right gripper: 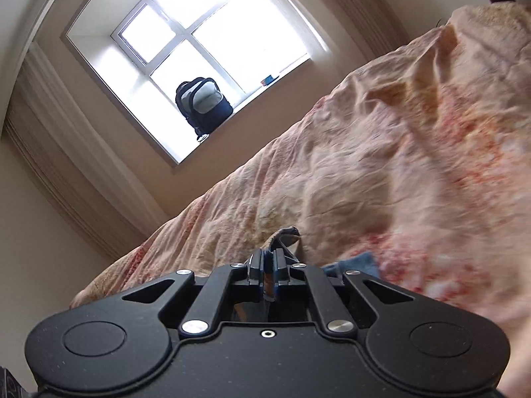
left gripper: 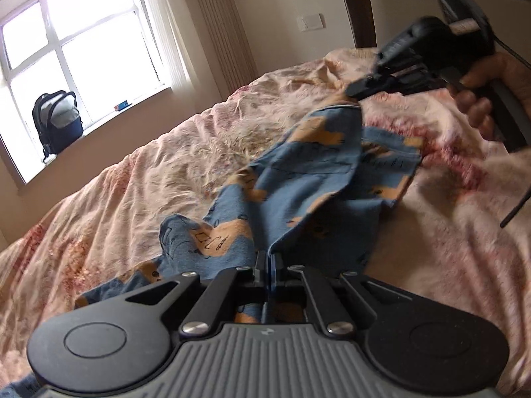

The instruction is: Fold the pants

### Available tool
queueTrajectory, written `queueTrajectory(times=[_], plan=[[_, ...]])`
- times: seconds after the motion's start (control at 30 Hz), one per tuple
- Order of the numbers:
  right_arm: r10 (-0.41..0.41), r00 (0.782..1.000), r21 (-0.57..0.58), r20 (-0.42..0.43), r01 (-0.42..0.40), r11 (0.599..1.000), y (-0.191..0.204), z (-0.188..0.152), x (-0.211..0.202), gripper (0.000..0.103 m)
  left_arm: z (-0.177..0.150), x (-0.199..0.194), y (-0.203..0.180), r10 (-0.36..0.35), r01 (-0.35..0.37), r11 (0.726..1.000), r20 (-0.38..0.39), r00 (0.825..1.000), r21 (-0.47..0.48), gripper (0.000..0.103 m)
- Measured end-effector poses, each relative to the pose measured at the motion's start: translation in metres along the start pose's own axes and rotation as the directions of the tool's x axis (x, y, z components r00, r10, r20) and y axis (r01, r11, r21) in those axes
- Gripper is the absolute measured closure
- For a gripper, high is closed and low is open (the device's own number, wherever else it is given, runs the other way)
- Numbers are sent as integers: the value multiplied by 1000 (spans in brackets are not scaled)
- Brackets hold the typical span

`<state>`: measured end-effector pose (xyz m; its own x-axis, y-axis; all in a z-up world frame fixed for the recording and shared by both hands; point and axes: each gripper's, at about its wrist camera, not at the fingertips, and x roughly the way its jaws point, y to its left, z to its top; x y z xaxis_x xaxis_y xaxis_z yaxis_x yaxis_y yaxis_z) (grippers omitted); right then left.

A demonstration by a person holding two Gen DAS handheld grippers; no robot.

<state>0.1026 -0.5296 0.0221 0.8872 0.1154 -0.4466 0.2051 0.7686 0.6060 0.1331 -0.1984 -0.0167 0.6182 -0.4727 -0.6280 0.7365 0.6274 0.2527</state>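
a big bed with a wrinkled pink and cream blanket holds the blue cotton pants with orange bears. the left hand-held gripper and right hand-held gripper each pinch the pants' cloth tight.

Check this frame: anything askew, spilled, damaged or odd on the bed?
Nothing stands out. The pants hang bunched between the left gripper and the right gripper, both clamped on the cloth. The bedspread is wrinkled, nothing spilled or torn.
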Motion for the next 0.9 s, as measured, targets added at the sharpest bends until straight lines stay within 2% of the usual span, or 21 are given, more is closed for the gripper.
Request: queueTrajectory(times=[0.07, 0.13, 0.23, 0.3, 0.4, 0.53, 0.63, 0.67, 0.7, 0.73, 0.77, 0.83, 0.9], plan=[[-18, 999, -7, 26, 18, 1000, -4, 0, -18, 98, 3, -2, -2, -24, 24, 1000, 12, 1000, -17, 102], [-68, 997, -32, 41, 69, 997, -7, -5, -36, 98, 3, 0, -11, -48, 48, 999, 5, 999, 6, 102], [-130, 991, -33, 27, 131, 991, -19, -21, -50, 98, -3, 10, -24, -51, 52, 996, -12, 999, 69, 102], [-172, 985, -29, 12, 172, 985, -29, -33, -50, 98, -7, 15, -27, -58, 60, 996, -26, 998, 63, 102], [-190, 982, 8, -9, 190, 982, -41, -48, -48, 99, -11, 15, -25, -56, 58, 997, -30, 998, 50, 102], [-204, 979, -20, 5, 204, 979, -35, -56, -52, 99, -11, 15, -22, -59, 61, 997, -32, 998, 53, 101], [-218, 976, -28, -17, 218, 976, -36, -58, -47, 96, -16, 23, -24, -80, 84, 994, -64, 995, 65, 90], [-224, 974, -25, -30, 224, 974, -38, -59, -46, 93, -18, 23, -23, -86, 89, 995, -64, 994, 53, 73], [-227, 973, -22, -37, 226, 974, -39, -59, -46, 85, -19, 20, -21, -90, 92, 995, -54, 994, 36, 53], [-228, 973, -24, -38, 227, 974, -40, -59, -49, 79, -19, 17, -20, -94, 95, 995, -39, 995, 21, 45], [-224, 974, -32, -37, 223, 974, -39, -59, -53, 74, -20, 13, -19, -100, 101, 995, -24, 995, 8, 40], [-225, 974, -48, -39, 223, 974, -37, -60, -59, 61, -21, 6, -18, -115, 115, 993, -9, 993, -2, 37], [-200, 976, -5, -81, 201, 980, -41, -62, -58, 59, -23, 6, -23, -112, 113, 993, -11, 994, 27, 33]])
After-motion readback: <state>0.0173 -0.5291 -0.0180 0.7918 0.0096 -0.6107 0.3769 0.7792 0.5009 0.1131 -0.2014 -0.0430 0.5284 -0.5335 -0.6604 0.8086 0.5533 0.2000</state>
